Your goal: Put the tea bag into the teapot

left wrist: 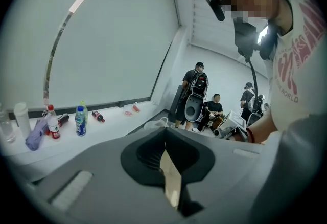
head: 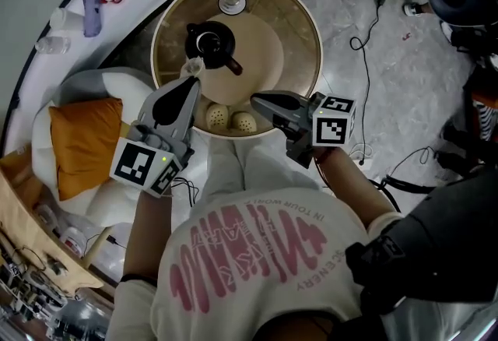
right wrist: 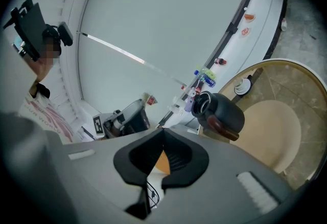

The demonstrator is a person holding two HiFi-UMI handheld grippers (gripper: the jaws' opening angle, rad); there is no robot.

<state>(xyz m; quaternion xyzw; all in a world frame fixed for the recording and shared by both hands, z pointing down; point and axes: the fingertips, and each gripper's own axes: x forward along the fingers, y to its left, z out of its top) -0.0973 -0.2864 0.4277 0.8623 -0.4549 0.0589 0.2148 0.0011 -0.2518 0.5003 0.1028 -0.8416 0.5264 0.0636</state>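
A round surface (head: 299,12) stands on a grey floor, with a tan mat at its middle. The black teapot (head: 210,45) sits on the mat with its mouth uncovered; the lid (head: 232,1) lies beyond it. The left hand-held gripper (head: 192,76) is clamped narrow on the tea bag (left wrist: 171,181), just near of the teapot. The right hand-held gripper (head: 257,100) is closed and empty, to the right. Risk: releasing short of the mouth would drop the tea bag onto the mat. A jaw striking the rim could tip the teapot.
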